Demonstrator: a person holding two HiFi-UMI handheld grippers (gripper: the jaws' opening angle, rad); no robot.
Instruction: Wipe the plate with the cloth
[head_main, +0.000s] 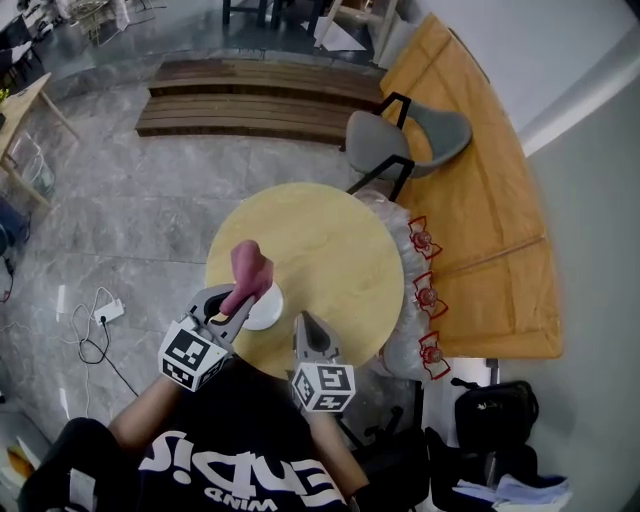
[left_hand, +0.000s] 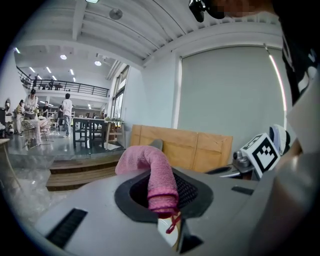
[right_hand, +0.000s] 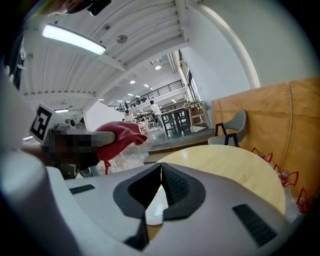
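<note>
- Pinching the pink cloth (left_hand: 159, 175) between its 2 jaws, the left gripper (head_main: 240, 296) sits over the white plate (head_main: 266, 312). The cloth's loose end stands upward, so the wiping contact looks not yet made.
- Right gripper (right_hand: 160, 170): jaws pressed together on nothing, tips near the plate's rim, probably waiting to steady it.
- The plate lies by the near edge of the round wooden table (head_main: 340, 230), within easy reach of both grippers.

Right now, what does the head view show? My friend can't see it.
The left gripper holds a pink cloth upright by a white plate on a round wooden table. The right gripper is shut and empty beside the plate. A gray chair stands past the table.
</note>
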